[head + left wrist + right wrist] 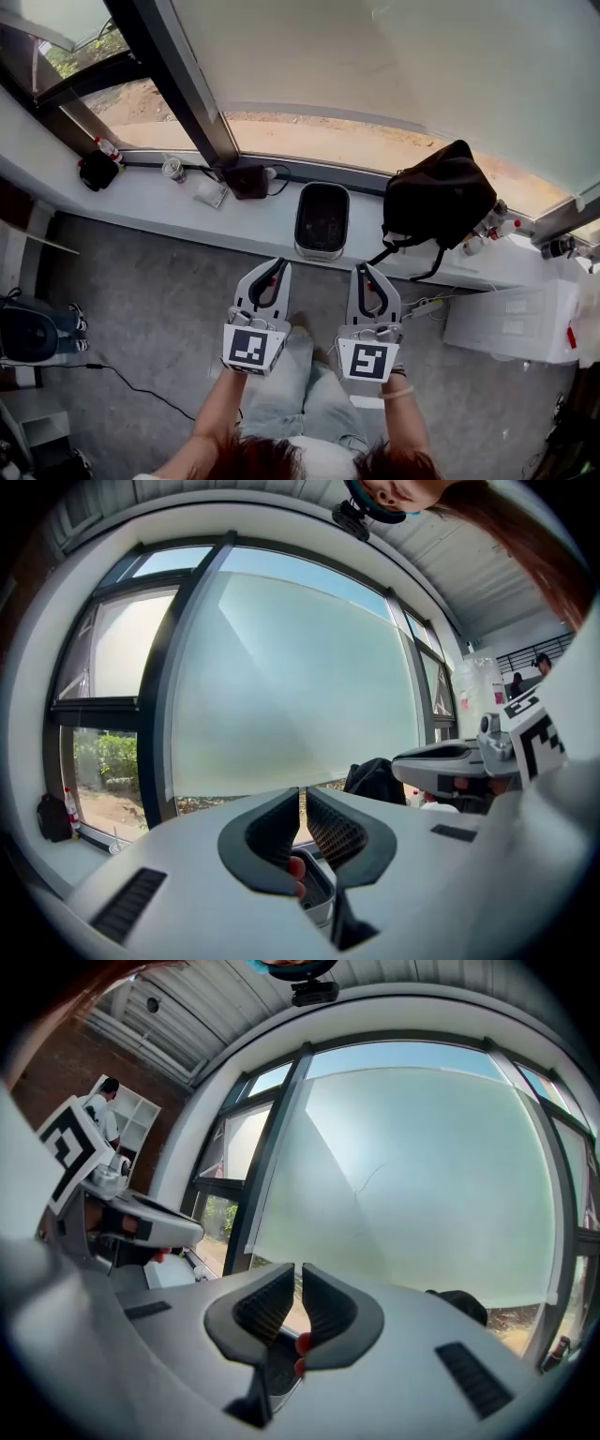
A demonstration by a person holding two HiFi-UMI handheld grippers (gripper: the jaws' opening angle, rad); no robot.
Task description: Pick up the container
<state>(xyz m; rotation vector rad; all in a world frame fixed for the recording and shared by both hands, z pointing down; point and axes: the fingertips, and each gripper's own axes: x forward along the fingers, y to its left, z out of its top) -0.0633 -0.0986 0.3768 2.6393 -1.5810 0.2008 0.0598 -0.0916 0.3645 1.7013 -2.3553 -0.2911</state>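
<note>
the container (321, 251) sits on the white window sill (150, 202), a long box with rounded corners, a pale rim and a dark inside. it stands flat with one short end toward the person. nothing touches it.

both tools hang over the grey floor (159, 309), short of the sill and side by side, pointing toward the window. the left gripper (277, 265) is just left of the container's near end and the right gripper (362, 270) just right of it, so the container lies ahead of the gap between them. each one's marker cube faces up toward the head camera, and a bare forearm runs back from each.

in the left gripper view the two dark ribbed jaws meet at the tips with nothing between them, so that tool is closed and empty. a corner of the container shows low behind the jaws. the right gripper view shows the same: jaws pressed together at the tips, holding nothing, with a bit of the container below them. each gripper view also catches the other tool off to one side.

to the right of the container a black bag (439, 192) slumps on the sill, close to it but apart, with a strap hanging over the edge. to the left lie a small black box (247, 180) with a cable, a cup (173, 169), a bottle with a red cap (107, 148) and a black pouch (97, 172). a white box (511, 323) stands on the floor at the right.
</note>
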